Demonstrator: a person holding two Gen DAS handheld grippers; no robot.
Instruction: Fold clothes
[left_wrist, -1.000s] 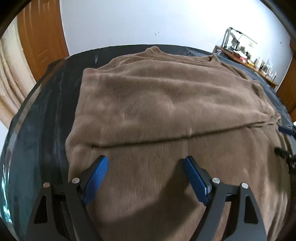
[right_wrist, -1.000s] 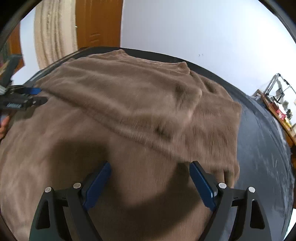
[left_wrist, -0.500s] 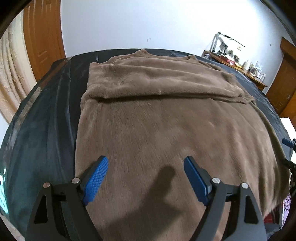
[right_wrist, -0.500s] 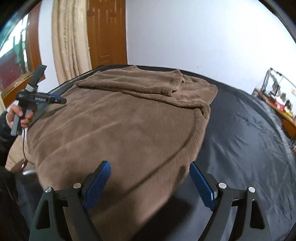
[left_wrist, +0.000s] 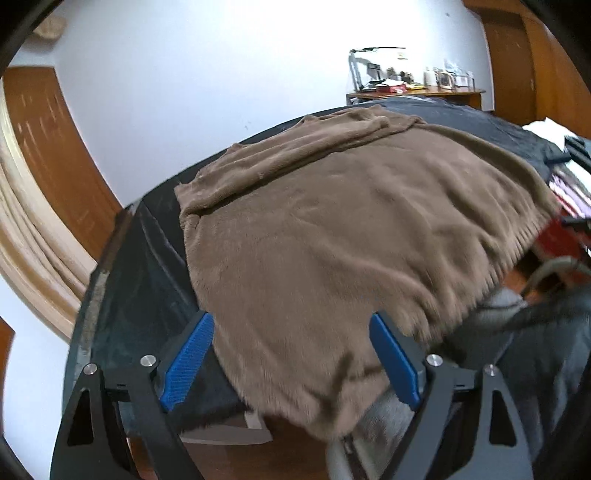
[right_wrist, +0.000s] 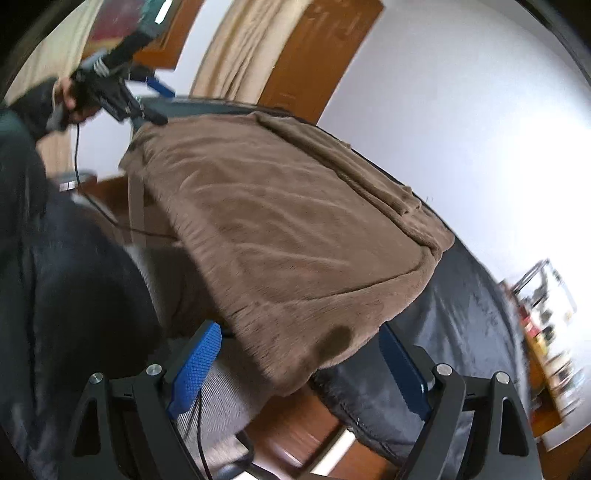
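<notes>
Across frame centre brown garment (left_wrist: 332, 236) lies on dark surface (left_wrist: 147, 280), top folded; your left gripper (left_wrist: 291, 365) just widened, right gripper (right_wrist: 299, 369) apart, both empty. Next: grab near hem corners.

Left claw (left_wrist: 291, 363) and right claw (right_wrist: 301, 369) agape, angled downward.

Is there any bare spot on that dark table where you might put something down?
Yes: a dark strip of table left of the brown garment, toward the curtain, and a wider dark stretch on its other side, toward the cluttered shelf. The middle is wholly covered, and the near edge is crowded by the person.
</notes>
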